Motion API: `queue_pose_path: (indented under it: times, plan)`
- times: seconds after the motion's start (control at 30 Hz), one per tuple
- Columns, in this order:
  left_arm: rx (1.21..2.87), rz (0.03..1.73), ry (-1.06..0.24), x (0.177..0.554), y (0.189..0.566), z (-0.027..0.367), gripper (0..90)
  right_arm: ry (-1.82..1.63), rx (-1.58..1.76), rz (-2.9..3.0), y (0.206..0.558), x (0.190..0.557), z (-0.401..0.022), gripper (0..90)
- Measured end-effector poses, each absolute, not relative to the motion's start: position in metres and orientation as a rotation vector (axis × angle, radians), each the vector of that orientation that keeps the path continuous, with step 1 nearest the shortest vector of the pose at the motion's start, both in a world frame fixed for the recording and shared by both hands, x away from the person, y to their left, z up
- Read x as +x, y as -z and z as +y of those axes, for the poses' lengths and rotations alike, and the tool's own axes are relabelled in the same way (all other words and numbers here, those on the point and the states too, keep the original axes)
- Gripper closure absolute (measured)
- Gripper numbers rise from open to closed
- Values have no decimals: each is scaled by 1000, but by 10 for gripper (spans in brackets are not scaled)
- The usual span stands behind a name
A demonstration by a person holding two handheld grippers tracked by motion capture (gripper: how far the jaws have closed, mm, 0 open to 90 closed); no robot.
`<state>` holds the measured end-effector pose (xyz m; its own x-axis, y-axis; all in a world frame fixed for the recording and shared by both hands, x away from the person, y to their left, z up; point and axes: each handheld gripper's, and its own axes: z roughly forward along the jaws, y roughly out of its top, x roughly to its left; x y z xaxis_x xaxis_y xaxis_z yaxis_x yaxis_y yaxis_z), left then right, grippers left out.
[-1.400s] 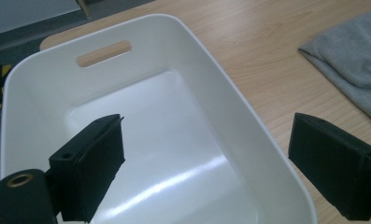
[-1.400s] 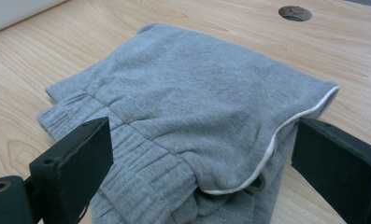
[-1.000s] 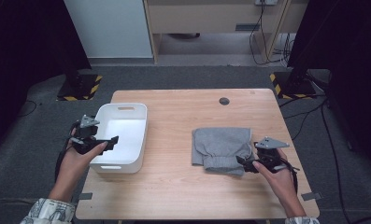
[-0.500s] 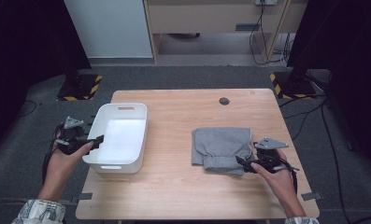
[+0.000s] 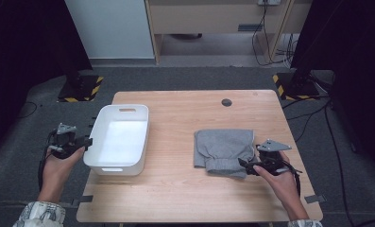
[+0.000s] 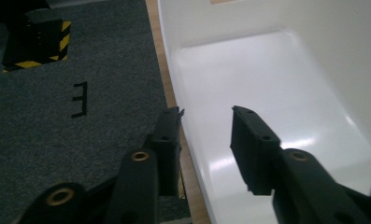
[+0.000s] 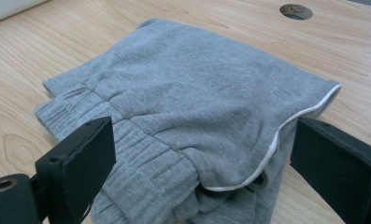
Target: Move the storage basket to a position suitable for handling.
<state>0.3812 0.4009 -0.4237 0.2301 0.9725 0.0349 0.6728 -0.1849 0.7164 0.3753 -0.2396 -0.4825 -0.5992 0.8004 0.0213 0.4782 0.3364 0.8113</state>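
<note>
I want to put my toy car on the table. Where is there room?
The wood between the white bin and the folded grey cloth is bare. So is the near strip along the table edge, and the back part around the small dark hole. It is crowded at the cloth's right corner, where the right tool sits.

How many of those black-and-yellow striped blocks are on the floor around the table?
2. One striped block sits on the carpet beyond the table's far left corner, the other striped block beyond its far right corner. More could be hidden in the dark sides.

wooden table (image 5: 185, 198), grey carpet floor (image 5: 185, 78), white cabinet (image 5: 109, 28), striped stand bases (image 5: 79, 87), cables (image 5: 270, 28)
</note>
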Motion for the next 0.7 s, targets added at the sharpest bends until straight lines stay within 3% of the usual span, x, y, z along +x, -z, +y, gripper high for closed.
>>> queue_pose_path:
  times: [0.3,0.43,0.7]
  plan:
    - [1935,1568,-643,383,439,408,730,-1155,1128,2227,483,376,-241,74]
    - [1916,1559,-617,381,442,410,808,-1153,1125,2232,483,375,-241,75]
    - [1920,1537,-622,379,442,400,814,-1147,1131,2239,484,376,-240,76]
